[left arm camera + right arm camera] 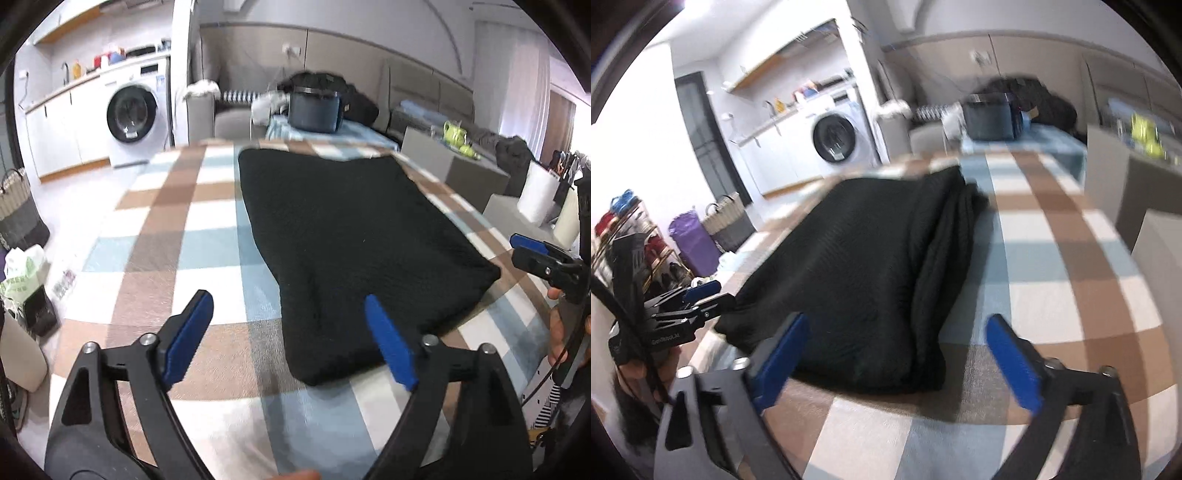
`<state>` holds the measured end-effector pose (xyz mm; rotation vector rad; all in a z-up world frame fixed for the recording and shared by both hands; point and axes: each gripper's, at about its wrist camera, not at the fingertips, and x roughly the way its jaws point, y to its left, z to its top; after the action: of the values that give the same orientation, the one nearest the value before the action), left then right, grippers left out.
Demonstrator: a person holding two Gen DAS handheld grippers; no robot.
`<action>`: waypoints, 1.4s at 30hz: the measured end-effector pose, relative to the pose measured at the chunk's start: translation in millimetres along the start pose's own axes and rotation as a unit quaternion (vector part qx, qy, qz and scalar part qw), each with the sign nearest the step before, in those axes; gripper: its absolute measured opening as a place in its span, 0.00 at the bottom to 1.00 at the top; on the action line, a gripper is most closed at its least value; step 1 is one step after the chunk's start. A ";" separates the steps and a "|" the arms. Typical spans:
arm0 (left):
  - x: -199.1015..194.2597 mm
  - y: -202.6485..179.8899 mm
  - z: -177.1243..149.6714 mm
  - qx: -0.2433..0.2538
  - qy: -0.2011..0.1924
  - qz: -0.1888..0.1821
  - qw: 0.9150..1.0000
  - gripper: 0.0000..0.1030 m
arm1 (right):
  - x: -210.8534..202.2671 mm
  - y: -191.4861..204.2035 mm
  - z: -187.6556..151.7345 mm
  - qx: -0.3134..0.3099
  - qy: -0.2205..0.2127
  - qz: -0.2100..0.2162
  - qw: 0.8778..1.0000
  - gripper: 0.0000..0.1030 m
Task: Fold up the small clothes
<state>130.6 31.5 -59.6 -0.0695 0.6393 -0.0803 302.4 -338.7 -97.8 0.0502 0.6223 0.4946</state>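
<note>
A folded black knit garment lies on the checked tablecloth of the desk, centre frame in both views. The left claw gapes wide at lower centre, gripping nothing. The right claw is likewise spread wide and empty, just before the garment's near edge.

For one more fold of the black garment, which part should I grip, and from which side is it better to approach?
Probably grip the black garment at its two near corners, coming from the near edge of the checked tablecloth, where the open left gripper and right gripper now hover. It lies flat as a folded rectangle, with stacked layers along its right side, so pinch all layers together.
</note>
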 end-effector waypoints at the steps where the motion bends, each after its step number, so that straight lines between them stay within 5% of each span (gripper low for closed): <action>1: -6.6 -0.6 -2.0 0.000 -0.008 0.004 1.000 0.88 | -4.1 2.4 -0.6 -0.007 -0.005 0.001 1.000 1.00; 4: -25.5 -0.3 -8.4 -0.008 -0.038 -0.002 0.999 0.99 | -21.0 10.0 -7.2 -0.024 -0.026 -0.001 0.999 1.00; 17: -63.9 -9.3 -34.4 0.004 -0.120 -0.011 0.993 0.99 | -52.0 2.8 -38.3 -0.011 -0.096 0.053 0.994 1.00; 42: -45.1 0.9 -44.2 -0.013 -0.099 -0.040 0.994 0.99 | -43.4 -6.8 -48.8 0.007 -0.096 0.038 0.995 1.00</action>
<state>68.2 34.9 -68.3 -0.1271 0.4384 -0.1406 247.1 -369.5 -115.1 0.1343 0.4369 0.5525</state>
